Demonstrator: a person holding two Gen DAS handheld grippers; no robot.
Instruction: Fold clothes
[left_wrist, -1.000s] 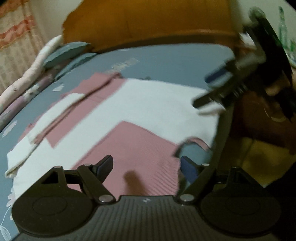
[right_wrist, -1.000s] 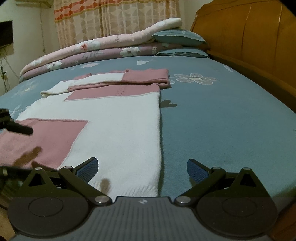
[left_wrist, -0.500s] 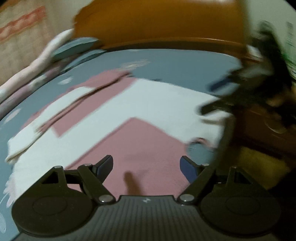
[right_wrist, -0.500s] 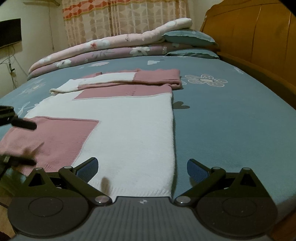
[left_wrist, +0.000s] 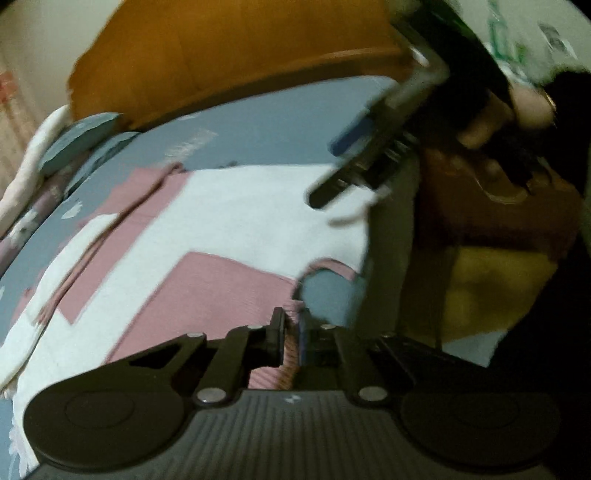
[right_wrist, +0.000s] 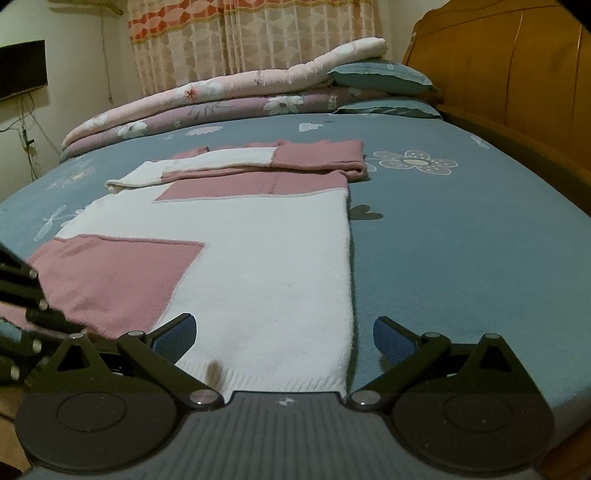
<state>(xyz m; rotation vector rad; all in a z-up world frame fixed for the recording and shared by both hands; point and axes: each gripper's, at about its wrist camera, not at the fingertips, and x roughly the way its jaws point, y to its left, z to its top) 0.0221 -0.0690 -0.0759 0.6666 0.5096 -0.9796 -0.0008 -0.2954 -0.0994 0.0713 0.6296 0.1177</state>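
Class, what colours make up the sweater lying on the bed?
White with pink blocks; the sweater shows best in the right wrist view.

Light: dim, warm indoor cast, source not seen | Left wrist view: heavy motion blur, right gripper (left_wrist: 354, 162) smeared, headboard (left_wrist: 229, 62) soft | Right wrist view: sharp, sweater (right_wrist: 258, 258) evenly lit, small soft shadow noted at its near hem | Edges: fisheye bending, black vignette at corners | Glare: faint sheen on headboard.
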